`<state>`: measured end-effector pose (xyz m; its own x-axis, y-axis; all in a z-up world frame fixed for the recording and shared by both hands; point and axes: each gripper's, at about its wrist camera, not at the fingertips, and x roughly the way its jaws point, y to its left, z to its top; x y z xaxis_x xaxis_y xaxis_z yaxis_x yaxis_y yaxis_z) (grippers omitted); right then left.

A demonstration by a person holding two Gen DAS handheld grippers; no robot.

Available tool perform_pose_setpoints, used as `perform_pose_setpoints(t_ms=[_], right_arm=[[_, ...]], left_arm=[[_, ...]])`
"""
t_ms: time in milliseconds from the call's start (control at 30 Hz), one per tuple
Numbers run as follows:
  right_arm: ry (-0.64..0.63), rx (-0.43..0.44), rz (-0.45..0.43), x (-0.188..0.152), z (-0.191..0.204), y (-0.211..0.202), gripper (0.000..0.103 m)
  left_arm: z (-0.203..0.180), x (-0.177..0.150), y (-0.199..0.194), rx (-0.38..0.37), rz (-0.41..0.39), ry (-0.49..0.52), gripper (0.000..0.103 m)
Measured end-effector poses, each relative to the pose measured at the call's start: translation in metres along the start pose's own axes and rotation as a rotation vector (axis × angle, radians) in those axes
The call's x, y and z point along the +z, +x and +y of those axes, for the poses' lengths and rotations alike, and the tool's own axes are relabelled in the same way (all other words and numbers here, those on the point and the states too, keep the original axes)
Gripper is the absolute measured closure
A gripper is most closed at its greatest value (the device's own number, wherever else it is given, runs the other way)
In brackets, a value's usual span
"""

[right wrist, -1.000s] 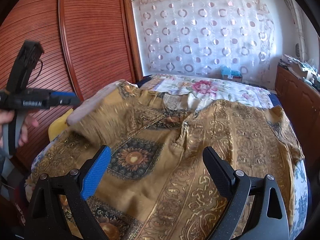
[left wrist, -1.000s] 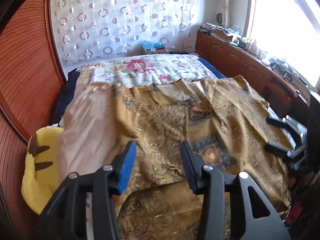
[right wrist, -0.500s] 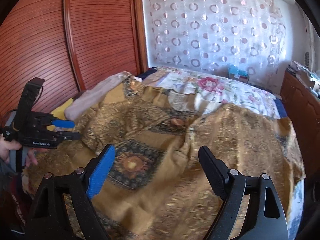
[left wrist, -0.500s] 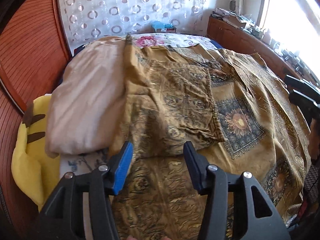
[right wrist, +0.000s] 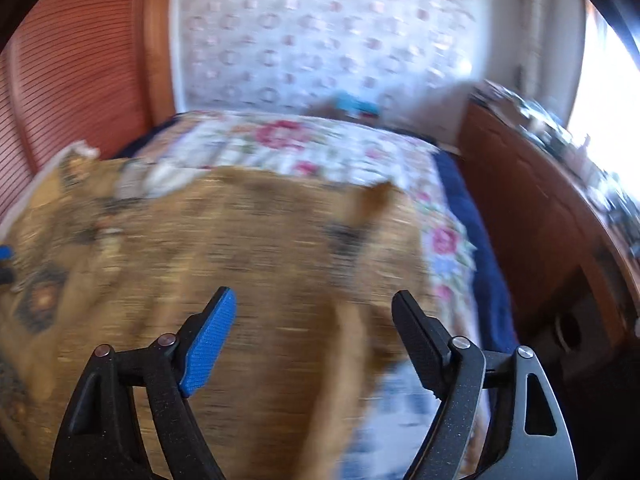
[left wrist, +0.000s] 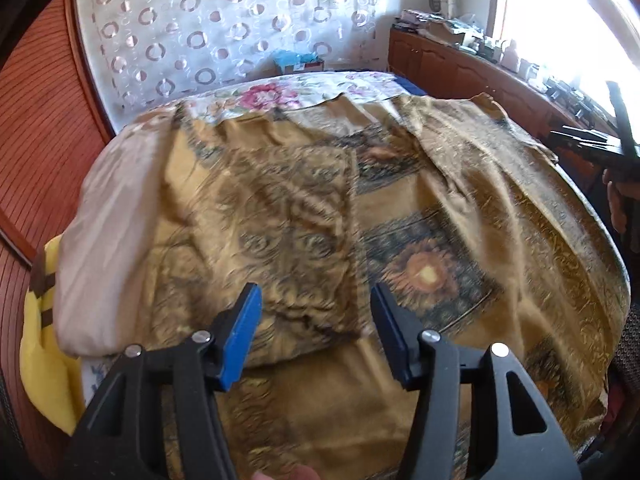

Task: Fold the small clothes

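Note:
A gold patterned garment (left wrist: 360, 216) lies spread over the bed, its left part folded over so the pale lining (left wrist: 108, 232) shows. My left gripper (left wrist: 316, 300) is open and empty, just above the near edge of the folded part. My right gripper (right wrist: 314, 304) is open and empty above the garment's right side (right wrist: 240, 240); that view is blurred by motion. The right gripper also shows at the right edge of the left wrist view (left wrist: 592, 140).
A floral bedsheet (left wrist: 280, 94) covers the far bed. A yellow plush toy (left wrist: 40, 344) lies at the bed's left edge. A wooden wardrobe (right wrist: 72, 72) stands left, a wooden cabinet (right wrist: 532, 208) right. A dotted curtain (left wrist: 224, 24) hangs behind.
The right gripper has swung to the right, toward the garment's right edge, and its view has blurred. The left gripper has pulled back a little and lifted its view.

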<state>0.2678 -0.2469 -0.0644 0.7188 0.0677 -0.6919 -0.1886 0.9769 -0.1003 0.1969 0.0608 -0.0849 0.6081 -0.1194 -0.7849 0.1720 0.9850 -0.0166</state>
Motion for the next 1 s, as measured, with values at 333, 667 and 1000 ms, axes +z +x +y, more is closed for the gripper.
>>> perform_pose_setpoints(t_ms=[333, 667, 1000], right_arm=[[0.245, 0.017, 0.148, -0.019, -0.096, 0.038, 0.043], [0.33, 0.093, 0.188, -0.022, -0.114, 0.05, 0.085], [0.14, -0.051, 0.088, -0.006, -0.085, 0.026, 0.1]], left_arm=[[-0.032, 0.016, 0.028, -0.039, 0.059, 0.045, 0.047], [-0.046, 0.012, 0.043, -0.033, 0.057, 0.061, 0.047], [-0.043, 0.007, 0.043, -0.039, -0.022, 0.051, 0.044]])
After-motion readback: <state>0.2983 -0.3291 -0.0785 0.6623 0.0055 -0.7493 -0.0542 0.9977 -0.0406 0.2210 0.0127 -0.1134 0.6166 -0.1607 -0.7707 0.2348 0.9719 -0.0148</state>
